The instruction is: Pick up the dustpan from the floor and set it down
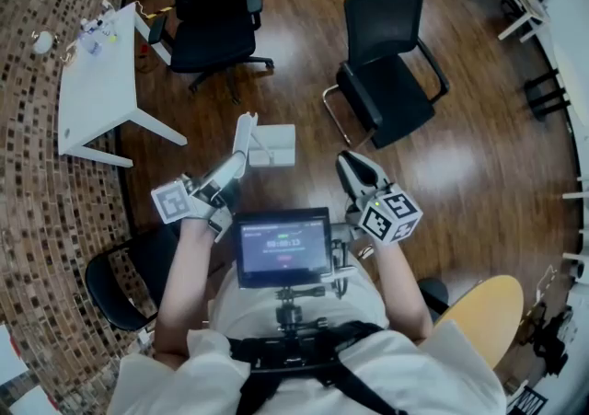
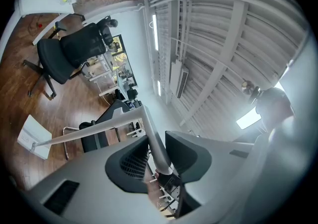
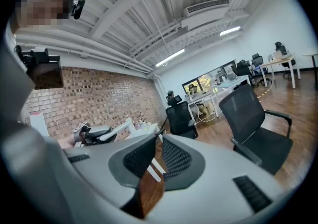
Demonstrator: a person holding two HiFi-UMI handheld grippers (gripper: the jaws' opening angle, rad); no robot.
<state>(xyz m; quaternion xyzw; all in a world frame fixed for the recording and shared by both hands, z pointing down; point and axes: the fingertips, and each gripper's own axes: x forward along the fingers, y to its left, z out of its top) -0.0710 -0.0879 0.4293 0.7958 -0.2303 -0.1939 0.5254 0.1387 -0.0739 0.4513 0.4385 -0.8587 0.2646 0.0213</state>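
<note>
The white dustpan (image 1: 272, 144) has a long white handle (image 1: 243, 135). My left gripper (image 1: 235, 167) is shut on that handle. In the left gripper view the handle (image 2: 155, 141) runs up between the jaws of the left gripper (image 2: 154, 144), bends left and ends at the pan (image 2: 34, 136) over the wooden floor. Whether the pan touches the floor I cannot tell. My right gripper (image 1: 352, 167) is held to the right of the pan, apart from it. In the right gripper view its jaws (image 3: 158, 143) are shut with nothing between them, and the left gripper (image 3: 94, 133) shows at the left.
A white table (image 1: 97, 96) stands at the left, with a black swivel chair (image 1: 212, 8) behind it. A black armchair (image 1: 386, 73) stands just beyond the dustpan on the right. Another black chair (image 1: 124, 284) is at my left side and a yellow round seat (image 1: 483, 317) at my right.
</note>
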